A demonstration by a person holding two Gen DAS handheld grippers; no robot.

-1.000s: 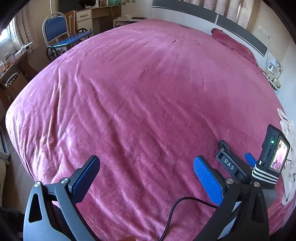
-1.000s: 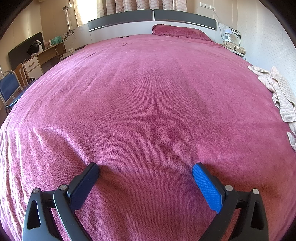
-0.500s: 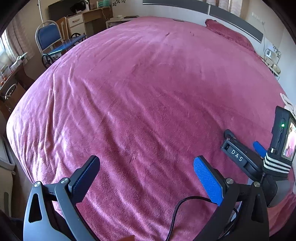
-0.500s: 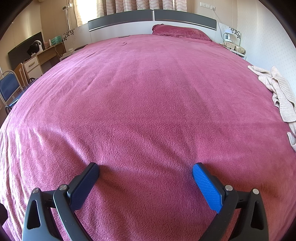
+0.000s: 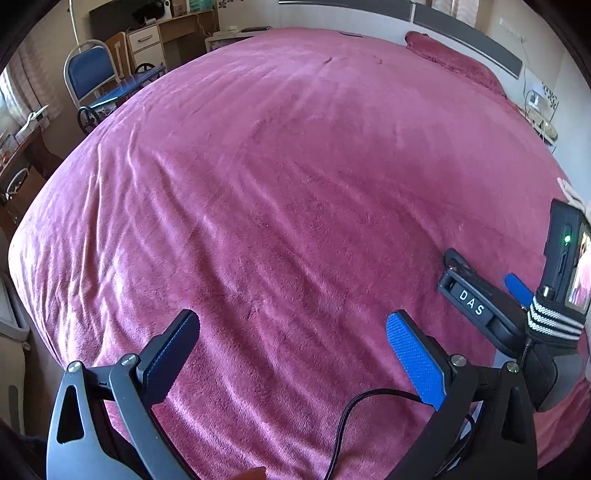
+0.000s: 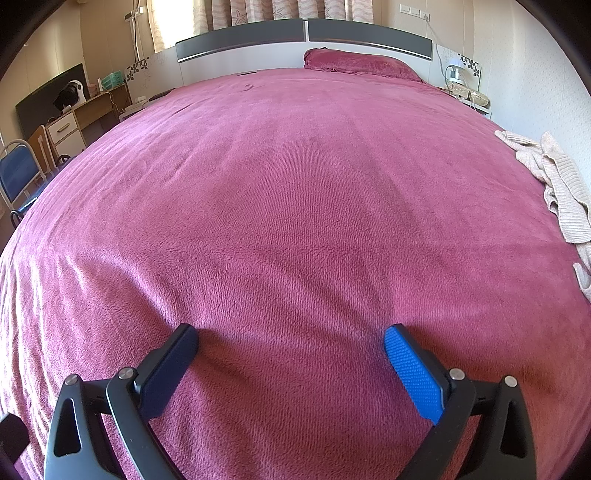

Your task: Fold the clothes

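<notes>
Garment: beige knit clothing (image 6: 557,188) bunched at the right edge of the bed, cut off by the frame border in the right wrist view; only a pale scrap (image 5: 571,192) visible in the left wrist view, behind the other tool's camera
Hidden parts: shape and kind of the garment impossible to tell, far side out of frame
Left hand-held gripper (image 5: 291,347): fingers spread wide, nothing between them, low over the pink bedspread (image 5: 295,184)
Right hand-held gripper (image 6: 290,354): spread wide as well, holding nothing, tips close to the bedspread, contact hard to judge
Same right hand-held gripper from the left wrist view (image 5: 480,302): seen from the side at right, body marked DAS, only one blue tip showing, camera block with a green light partly cut by the frame
Cable: black lead (image 5: 354,417) looping across the lower part of the left wrist view
Surroundings: pink pillow (image 6: 362,64) by the grey headboard (image 6: 303,35), blue chair (image 5: 90,75) and wooden desk (image 5: 173,31) off the left side of the bed, all well apart from the garment
In the way: open bedspread between both tools and the garment
</notes>
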